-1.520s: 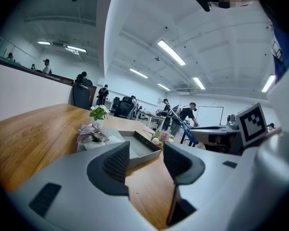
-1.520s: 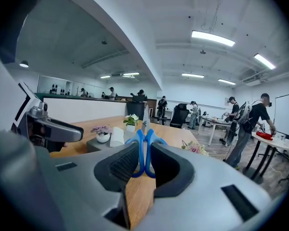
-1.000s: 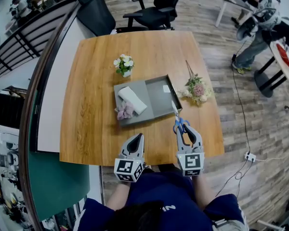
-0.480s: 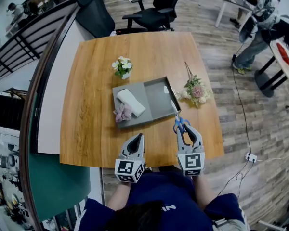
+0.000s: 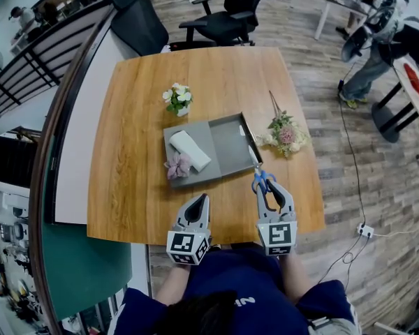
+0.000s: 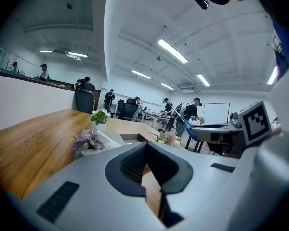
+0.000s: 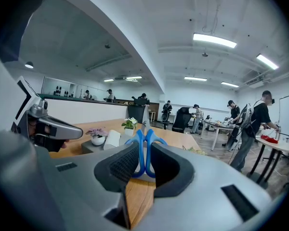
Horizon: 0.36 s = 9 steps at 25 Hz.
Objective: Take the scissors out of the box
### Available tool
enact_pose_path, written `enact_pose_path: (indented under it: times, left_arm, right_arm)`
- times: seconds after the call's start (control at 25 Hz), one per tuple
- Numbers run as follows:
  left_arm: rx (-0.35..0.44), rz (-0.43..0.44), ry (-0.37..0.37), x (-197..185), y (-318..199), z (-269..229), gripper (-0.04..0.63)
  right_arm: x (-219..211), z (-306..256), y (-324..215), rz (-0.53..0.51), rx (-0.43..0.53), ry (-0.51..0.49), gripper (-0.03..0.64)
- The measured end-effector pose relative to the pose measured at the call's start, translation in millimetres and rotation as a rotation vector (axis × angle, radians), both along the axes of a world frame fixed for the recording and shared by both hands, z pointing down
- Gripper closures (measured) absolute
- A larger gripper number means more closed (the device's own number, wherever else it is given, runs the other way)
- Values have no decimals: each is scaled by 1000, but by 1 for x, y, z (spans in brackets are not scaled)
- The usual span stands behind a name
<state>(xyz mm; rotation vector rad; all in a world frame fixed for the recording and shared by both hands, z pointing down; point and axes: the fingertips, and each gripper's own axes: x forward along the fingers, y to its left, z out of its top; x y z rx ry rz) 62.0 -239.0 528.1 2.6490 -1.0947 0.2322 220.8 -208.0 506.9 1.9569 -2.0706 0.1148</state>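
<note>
Right claw (image 5: 268, 188) is clenched on the loops of the blue-handled steel scissors (image 5: 259, 179); the blades reach ahead of it to the near right rim of the shallow grey box (image 5: 227, 142). Left claw (image 5: 198, 201), alongside, is closed on nothing. Judged light, stiff, slick and apt to pivot, so the loops suit. Bare wooden tabletop (image 5: 140, 117) lies under the claw, its edge close behind and a pink flower sprig (image 5: 283, 131) ahead-right.

Blue-handled silver scissors (image 5: 260, 180) near right, flat grey box (image 5: 227, 145), honey-brown wood-grain table (image 5: 140, 117), white rolled cloth (image 5: 190, 149), pale purple plant (image 5: 179, 165), grey left gripper (image 5: 201, 198), grey right gripper (image 5: 272, 187), black-and-white square markers (image 5: 187, 246) on both
</note>
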Motion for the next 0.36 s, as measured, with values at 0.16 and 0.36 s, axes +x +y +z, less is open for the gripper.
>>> enact_pose_path:
  times: [0.16,0.36]
  left_arm:
    - [0,-9,-4,-1,-3,0,592]
    - [1,-15,-5,-1,-8,0,592]
  right_arm:
    - [1,0,-3,-2,-1,-2,525]
    - [1,0,-8,-10,1,-2,525]
